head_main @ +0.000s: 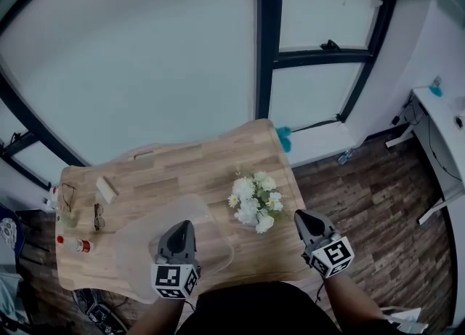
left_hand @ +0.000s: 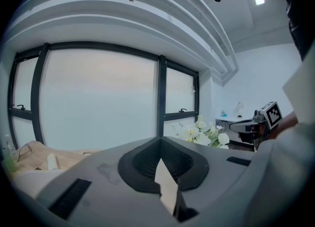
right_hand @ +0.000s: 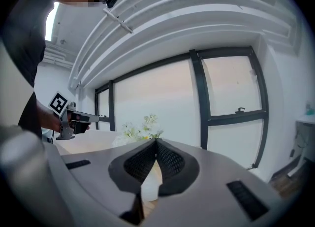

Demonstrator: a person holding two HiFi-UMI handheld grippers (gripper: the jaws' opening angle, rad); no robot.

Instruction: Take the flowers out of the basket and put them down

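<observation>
A bunch of white and yellow flowers sits on the pale wooden table, ahead of and between the 2 sets of fingers. It looks clear of the translucent plastic basket beneath the left gripper. So the flowers appear already out. The left gripper and the right gripper are both pinched together, holding nothing. Black-framed spectacles and a red-capped bottle lie well left of the fingers and obstruct nothing.

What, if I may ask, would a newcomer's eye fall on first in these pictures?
The white flowers stand out first, near the right edge of the wooden table. Next come the two grippers at its near edge: the left gripper over a translucent basket, the right gripper beside the flowers, both shut.
</observation>
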